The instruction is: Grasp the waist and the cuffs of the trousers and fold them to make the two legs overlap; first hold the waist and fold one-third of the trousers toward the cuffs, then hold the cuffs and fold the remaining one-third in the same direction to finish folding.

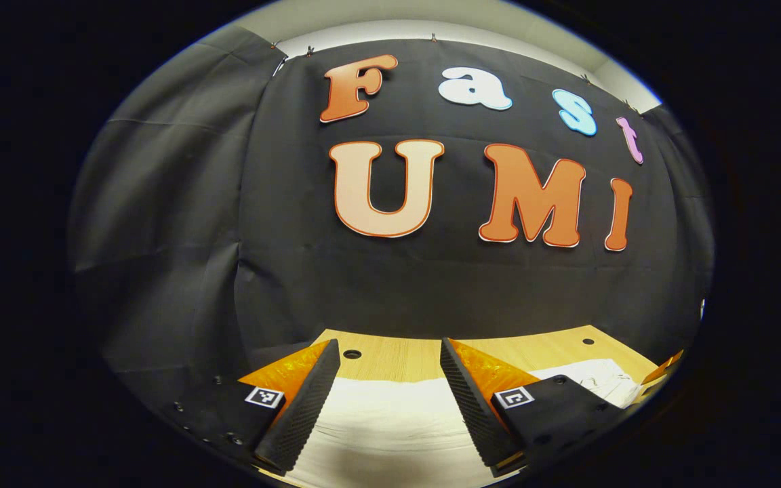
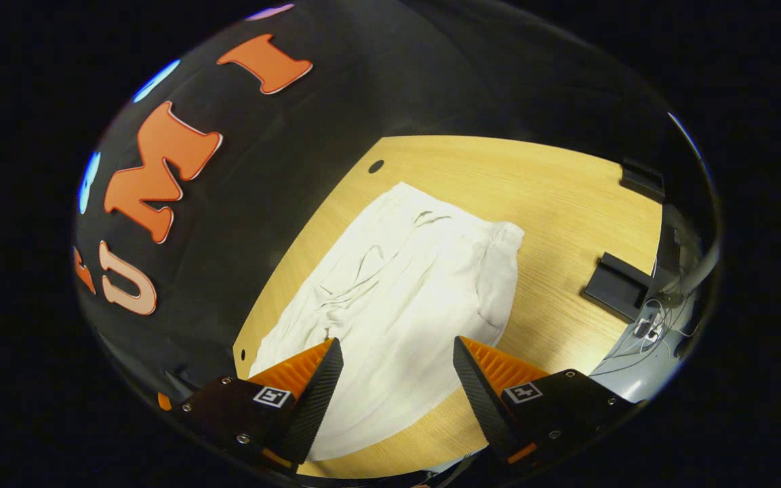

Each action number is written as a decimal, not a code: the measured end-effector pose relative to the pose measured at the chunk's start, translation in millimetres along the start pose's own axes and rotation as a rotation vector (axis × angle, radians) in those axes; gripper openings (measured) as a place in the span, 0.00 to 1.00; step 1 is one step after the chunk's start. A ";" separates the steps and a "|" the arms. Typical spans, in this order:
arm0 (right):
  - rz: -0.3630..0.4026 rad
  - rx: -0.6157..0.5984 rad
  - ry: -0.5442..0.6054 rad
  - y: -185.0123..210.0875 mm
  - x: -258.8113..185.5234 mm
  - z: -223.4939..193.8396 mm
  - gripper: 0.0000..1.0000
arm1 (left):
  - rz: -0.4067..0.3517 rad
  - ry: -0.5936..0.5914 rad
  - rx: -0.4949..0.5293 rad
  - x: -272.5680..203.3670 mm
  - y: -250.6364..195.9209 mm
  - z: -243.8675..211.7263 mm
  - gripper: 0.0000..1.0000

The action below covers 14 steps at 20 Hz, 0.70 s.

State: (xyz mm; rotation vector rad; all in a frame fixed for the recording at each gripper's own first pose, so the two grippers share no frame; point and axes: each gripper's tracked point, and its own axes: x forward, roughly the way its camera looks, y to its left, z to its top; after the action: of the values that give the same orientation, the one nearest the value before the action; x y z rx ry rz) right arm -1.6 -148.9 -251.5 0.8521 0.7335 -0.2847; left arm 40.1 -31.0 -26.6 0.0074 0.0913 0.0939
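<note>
Right gripper (image 2: 397, 356) above white trousers (image 2: 404, 291), fingers spread apart, nothing between them. Trousers lie flat on wooden tabletop (image 2: 567, 196), wrinkled, stretching along edge by black cloth wall (image 2: 282, 196). Two black brackets (image 2: 617, 281) at tabletop's far right edge.

Your left gripper (image 1: 390, 379) is level and pointing straight ahead, its two fingers spread wide apart with nothing pinched between them. Your right gripper (image 2: 397, 379) is tilted downward and rolled to one side, its fingers (image 2: 316, 400) likewise parted wide, holding nothing. In the left gripper view, a small part of your right gripper shows at the far right edge, too little to tell its pose from there.
</note>
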 end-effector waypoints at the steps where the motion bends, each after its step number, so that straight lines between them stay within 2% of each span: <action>1: -0.010 0.036 0.022 -6.3 4.4 -1.1 0.99 | 0.005 0.002 0.001 -1.3 -0.7 -0.6 0.97; 4: -0.065 0.155 0.093 -29.7 16.8 -9.8 0.99 | 0.021 0.008 0.012 0.4 -4.1 -2.6 0.97; 6: -0.101 0.192 0.132 -43.2 23.9 -17.5 0.99 | 0.030 0.018 0.010 1.2 -4.5 -5.8 0.97; 10: -0.127 0.274 0.178 -55.6 36.1 -23.7 0.99 | 0.053 0.031 0.007 2.6 -3.5 -8.5 0.97; 14: -0.144 0.303 0.211 -59.5 46.4 -26.7 0.99 | 0.082 0.040 0.026 3.4 -3.2 -10.8 0.97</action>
State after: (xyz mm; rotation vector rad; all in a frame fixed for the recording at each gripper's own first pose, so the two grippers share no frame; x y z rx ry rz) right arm -10.6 -164.0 -329.6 1.1302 0.9660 -0.4472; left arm 42.8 -33.9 -37.7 0.0355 0.1323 0.1744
